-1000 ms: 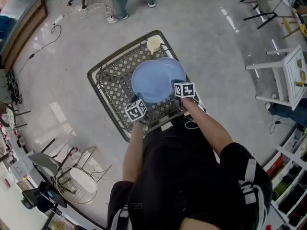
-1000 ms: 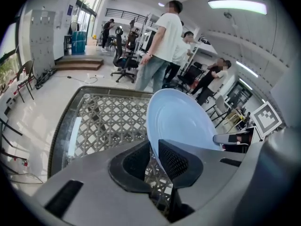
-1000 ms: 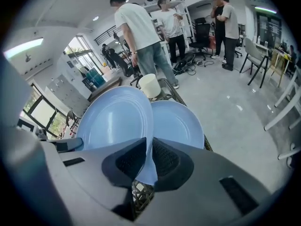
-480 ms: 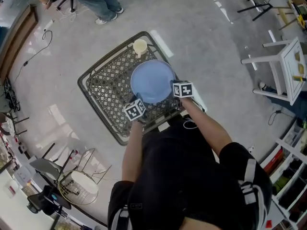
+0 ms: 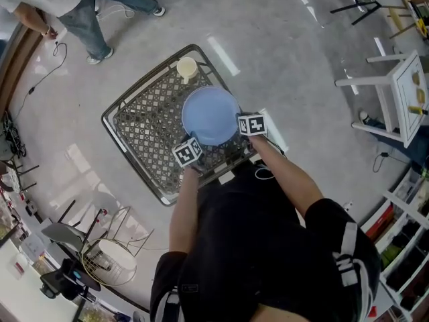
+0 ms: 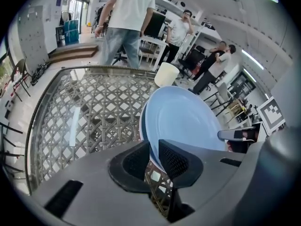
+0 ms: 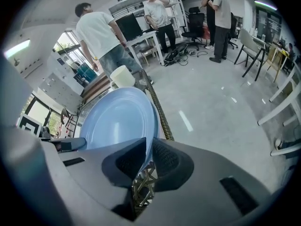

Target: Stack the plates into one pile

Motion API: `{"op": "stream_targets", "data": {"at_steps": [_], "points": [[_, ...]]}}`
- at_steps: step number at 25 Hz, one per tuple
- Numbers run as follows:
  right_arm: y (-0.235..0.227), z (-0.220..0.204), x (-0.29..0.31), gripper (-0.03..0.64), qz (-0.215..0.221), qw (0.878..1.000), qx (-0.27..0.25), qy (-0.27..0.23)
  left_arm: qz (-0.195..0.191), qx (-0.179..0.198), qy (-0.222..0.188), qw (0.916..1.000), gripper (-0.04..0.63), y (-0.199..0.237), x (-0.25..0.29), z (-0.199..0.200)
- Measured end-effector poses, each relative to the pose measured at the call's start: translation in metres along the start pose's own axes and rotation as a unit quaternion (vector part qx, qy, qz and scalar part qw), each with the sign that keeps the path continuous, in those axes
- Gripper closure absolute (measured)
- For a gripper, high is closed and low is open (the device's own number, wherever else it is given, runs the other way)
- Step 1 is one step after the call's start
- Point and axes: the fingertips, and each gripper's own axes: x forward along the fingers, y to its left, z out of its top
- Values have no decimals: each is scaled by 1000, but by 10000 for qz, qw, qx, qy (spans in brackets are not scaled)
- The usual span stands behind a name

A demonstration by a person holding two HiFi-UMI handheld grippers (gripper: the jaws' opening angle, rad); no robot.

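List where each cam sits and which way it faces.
Head view: on the person's head, looking steeply down at the mesh table; arms, torso, left gripper and right gripper show.
Left gripper view: rides the left gripper, looking along its jaws, shut on the blue plate's rim, toward a cream cup.
Right gripper view: rides the right gripper, jaws shut on the opposite rim, facing the cup.
Shared: all three show plate and cup.

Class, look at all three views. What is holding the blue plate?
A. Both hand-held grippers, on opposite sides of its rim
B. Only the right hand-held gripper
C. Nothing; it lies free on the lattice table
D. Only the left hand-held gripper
A: the left hand-held gripper pinches the blue plate at one side of its rim, and the right hand-held gripper pinches the opposite side.
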Motion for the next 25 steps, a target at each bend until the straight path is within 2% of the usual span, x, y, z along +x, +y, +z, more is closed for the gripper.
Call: {"op": "stream_targets", "data": {"at_steps": [18,21,25], "points": [[-6,-4,15,569,-16,9993,-165,328,257,180,333,9990,511,5,17,-6],[-8,-1,12,551,-123,9993,-281,211,270,188,267,9991,467,4,16,-6],[-10,4,9,532,-184,9993,-310,111,314,139,222,9992,450,11,14,-3]]}}
